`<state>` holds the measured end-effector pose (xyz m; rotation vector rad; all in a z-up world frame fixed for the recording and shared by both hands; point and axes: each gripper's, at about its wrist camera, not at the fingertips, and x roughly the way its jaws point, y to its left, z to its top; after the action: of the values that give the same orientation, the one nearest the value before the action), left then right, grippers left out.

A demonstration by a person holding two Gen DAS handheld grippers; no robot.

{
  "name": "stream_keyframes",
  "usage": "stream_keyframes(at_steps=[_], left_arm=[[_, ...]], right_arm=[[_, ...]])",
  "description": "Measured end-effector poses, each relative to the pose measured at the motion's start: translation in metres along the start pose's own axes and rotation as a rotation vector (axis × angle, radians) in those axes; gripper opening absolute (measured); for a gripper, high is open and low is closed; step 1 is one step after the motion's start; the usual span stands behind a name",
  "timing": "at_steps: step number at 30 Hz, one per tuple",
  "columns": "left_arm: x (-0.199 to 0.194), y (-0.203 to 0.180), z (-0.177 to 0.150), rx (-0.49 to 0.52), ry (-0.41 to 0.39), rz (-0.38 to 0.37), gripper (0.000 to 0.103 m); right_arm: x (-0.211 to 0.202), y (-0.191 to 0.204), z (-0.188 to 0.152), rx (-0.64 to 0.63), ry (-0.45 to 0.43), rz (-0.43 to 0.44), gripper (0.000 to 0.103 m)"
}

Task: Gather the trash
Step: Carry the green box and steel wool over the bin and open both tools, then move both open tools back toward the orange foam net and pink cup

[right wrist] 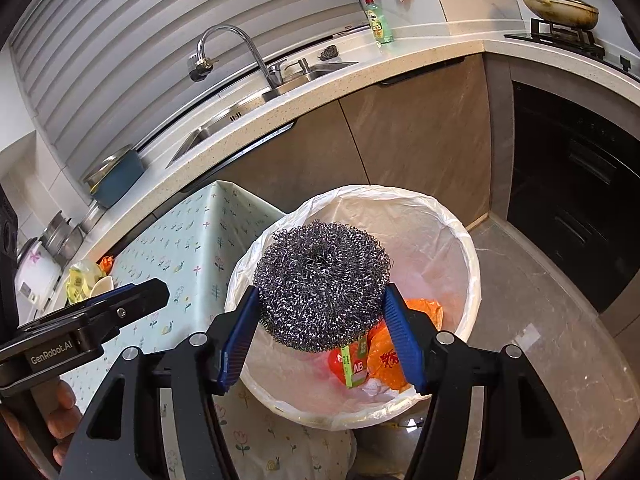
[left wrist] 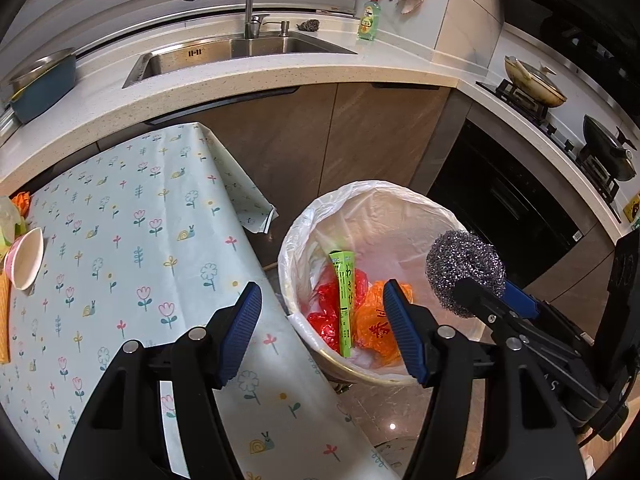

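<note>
A white bin with a clear liner (left wrist: 304, 220) (right wrist: 472, 256) stands on the floor beside the table. Inside lie a green box (left wrist: 345, 304) (right wrist: 354, 364), red wrappers (left wrist: 328, 308) and an orange bag (left wrist: 376, 328) (right wrist: 424, 308). My right gripper (right wrist: 322, 332) (left wrist: 486, 298) is shut on a steel wool scourer (right wrist: 320, 284) (left wrist: 464, 268) and holds it above the bin's near rim. My left gripper (left wrist: 324, 332) is open and empty, over the table's edge and the bin.
The table with a flowered cloth (left wrist: 132, 240) (right wrist: 192, 248) holds a pink paper cup (left wrist: 26, 258) and more wrappers (right wrist: 82, 280) at its far left. Behind are the worktop with the sink (left wrist: 240, 54), a dish soap bottle (left wrist: 369, 18), the stove with pans (left wrist: 536, 80) and the oven front (left wrist: 512, 208).
</note>
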<state>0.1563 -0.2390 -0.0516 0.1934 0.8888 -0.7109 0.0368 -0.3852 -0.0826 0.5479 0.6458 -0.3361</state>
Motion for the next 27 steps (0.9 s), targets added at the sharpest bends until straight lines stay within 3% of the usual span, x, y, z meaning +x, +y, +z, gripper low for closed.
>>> stream_keyframes(at_steps=[14, 27], left_arm=[[-0.027, 0.055, -0.013, -0.093, -0.050, 0.101, 0.076], [-0.070, 0.147, -0.040, -0.221, -0.092, 0.240, 0.080]], right_arm=[[0.002, 0.035, 0.006, -0.047, -0.014, 0.017, 0.069], [0.010, 0.134, -0.005, -0.190, 0.016, 0.124, 0.070]])
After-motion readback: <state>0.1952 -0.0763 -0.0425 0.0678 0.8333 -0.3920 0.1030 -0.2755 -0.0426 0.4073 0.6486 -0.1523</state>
